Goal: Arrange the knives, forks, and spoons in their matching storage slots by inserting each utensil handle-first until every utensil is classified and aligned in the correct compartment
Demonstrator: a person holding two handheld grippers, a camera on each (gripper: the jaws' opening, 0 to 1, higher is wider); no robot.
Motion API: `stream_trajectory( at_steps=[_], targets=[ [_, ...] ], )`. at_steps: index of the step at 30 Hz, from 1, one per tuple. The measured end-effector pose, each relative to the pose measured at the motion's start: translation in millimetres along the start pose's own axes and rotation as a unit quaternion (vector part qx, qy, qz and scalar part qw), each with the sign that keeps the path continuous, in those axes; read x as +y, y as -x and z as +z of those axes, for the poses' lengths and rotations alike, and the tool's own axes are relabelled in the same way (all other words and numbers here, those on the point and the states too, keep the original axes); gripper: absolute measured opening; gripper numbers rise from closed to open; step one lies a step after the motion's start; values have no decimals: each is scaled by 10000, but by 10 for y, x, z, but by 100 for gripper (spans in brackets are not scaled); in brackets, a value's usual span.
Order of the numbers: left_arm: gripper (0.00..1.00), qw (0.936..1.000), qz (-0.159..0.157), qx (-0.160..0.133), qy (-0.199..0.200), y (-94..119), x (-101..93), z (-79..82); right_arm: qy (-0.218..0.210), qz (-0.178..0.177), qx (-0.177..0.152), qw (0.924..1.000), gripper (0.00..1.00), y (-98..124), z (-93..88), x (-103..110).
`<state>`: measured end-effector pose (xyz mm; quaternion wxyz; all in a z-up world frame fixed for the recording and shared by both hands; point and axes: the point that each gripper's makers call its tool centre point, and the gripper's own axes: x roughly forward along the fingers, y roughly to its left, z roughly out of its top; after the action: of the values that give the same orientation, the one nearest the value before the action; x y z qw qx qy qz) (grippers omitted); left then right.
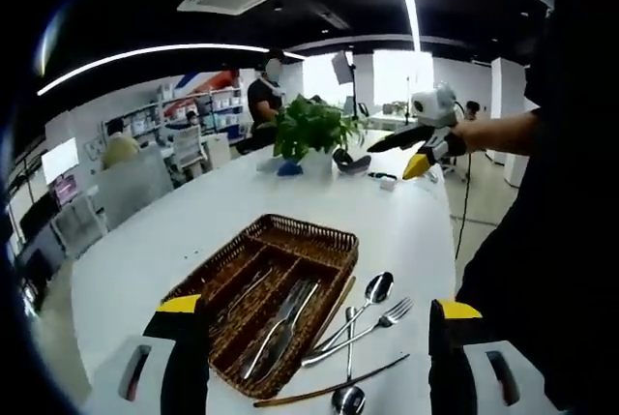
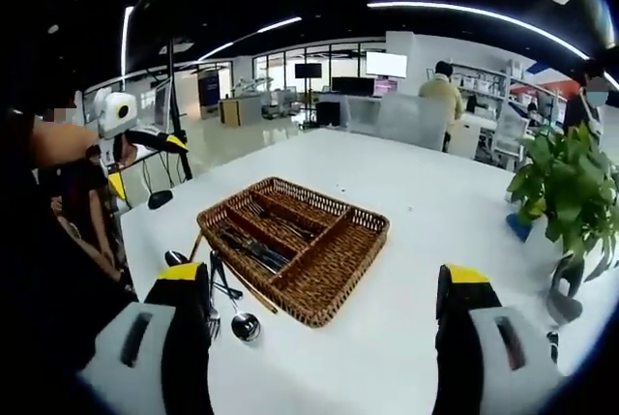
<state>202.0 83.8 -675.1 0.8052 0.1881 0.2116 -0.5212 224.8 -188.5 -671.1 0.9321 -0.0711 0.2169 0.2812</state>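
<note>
Beside the wicker tray (image 1: 324, 233), at its four o'clock, loose spoons and a fork (image 1: 363, 323) look light, stiff and slippery, best pinched mid-handle by the left gripper (image 1: 319, 362), jaws apart and empty like the right gripper (image 2: 324, 338).

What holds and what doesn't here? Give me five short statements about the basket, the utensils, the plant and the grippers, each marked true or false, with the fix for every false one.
1. The wicker basket already holds some utensils. True.
2. The spoon and fork lie inside the basket. False: they lie on the white table beside it.
3. The left gripper is shut on a knife. False: its jaws stand wide apart and hold nothing.
4. A potted plant stands on the table beyond the basket. True.
5. The right gripper is shut on a spoon. False: it is open and empty, with the basket ahead of it.
</note>
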Motion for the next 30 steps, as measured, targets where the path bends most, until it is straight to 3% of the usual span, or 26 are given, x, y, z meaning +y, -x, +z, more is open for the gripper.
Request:
stream_trajectory(
  at_steps=[4,7,12,14,15,18,20,21,24,27,30],
  targets=[
    [91,9991,-158,269,-286,-135,-38,-69,6,-14,0,10000,99,14,0,3],
    [83,9936,-322,763,-762,-323,-77,-249,-11,-34,3,10000,99,33,-27,11],
    [82,9860,-769,966,-1118,-618,-244,-391,-42,-65,51,10000,99,56,-87,26],
    [80,9848,-988,891,-1115,-710,-335,-415,-60,-77,47,9999,99,67,-105,24],
    [77,9826,-1062,1001,-1151,-798,-372,-487,-82,-85,44,9999,99,71,-114,27],
    [76,9799,-1148,962,-1321,-959,-450,-521,-129,-82,49,9999,99,78,-140,52],
    [70,9750,-1243,1057,-1509,-1035,-490,-608,-161,-73,35,9998,99,87,-147,67],
    [67,9696,-1249,1202,-1726,-1071,-481,-696,-158,-64,43,9998,99,94,-155,77],
    [62,9634,-1544,1223,-1819,-1133,-589,-774,-111,-77,86,9999,99,114,-188,72],
    [55,9576,-1618,1358,-1961,-1175,-611,-834,-177,-103,96,9997,99,138,-211,42],
    [49,9566,-1698,1389,-1920,-1221,-629,-858,-179,-114,118,9997,99,142,-222,35]
  ],
)
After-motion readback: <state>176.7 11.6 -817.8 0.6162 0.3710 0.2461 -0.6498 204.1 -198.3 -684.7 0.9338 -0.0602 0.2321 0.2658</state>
